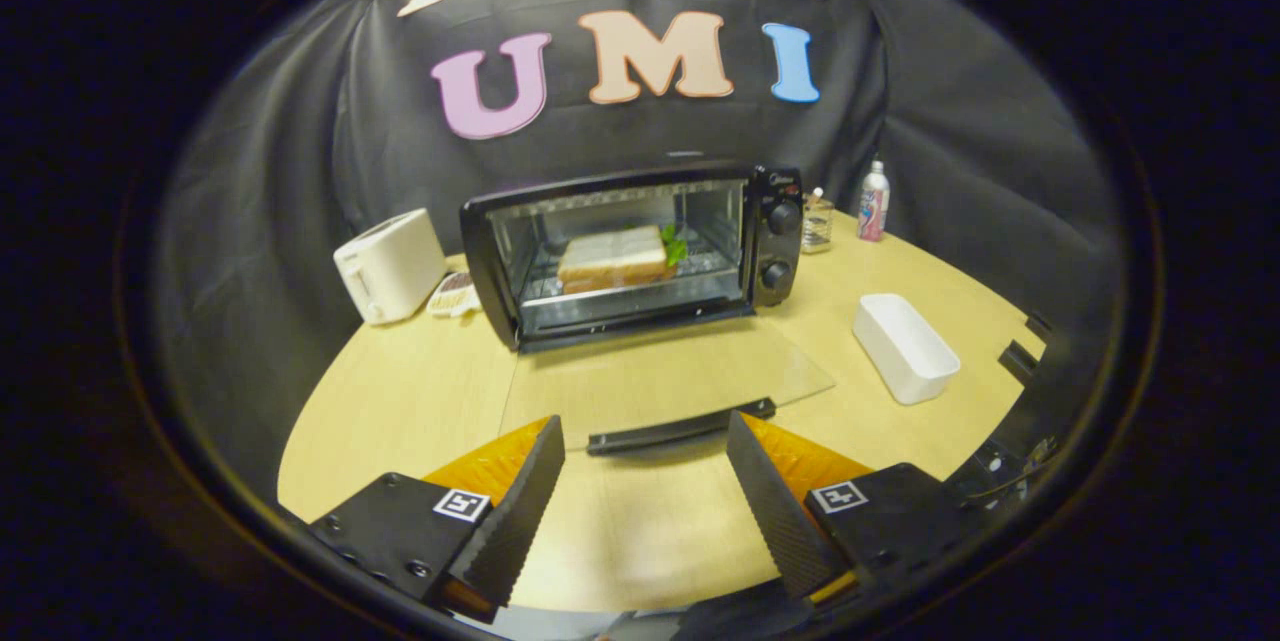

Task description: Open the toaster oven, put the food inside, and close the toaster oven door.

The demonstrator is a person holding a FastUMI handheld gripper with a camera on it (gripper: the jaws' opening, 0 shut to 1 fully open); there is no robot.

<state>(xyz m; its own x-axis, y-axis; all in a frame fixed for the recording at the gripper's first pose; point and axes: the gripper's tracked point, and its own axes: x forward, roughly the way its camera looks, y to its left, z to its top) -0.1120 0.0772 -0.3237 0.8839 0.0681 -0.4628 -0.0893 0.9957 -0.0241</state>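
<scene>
A black toaster oven (770, 221) stands at the back of the round wooden table, its glass door (660, 381) folded down flat toward me. The door's dark handle (680, 428) lies just ahead of my fingertips. Inside on the rack rests a sandwich (612, 259) with a green leaf at its right end. My gripper (645, 446) hovers above the table in front of the door, open, with nothing between its fingers.
A white toaster (388, 266) stands left of the oven with a small patterned item (453, 295) beside it. A white rectangular tray (905, 348) lies to the right. Two bottles (873, 203) stand behind the oven's right side. The table edge (300, 441) curves close by on the left.
</scene>
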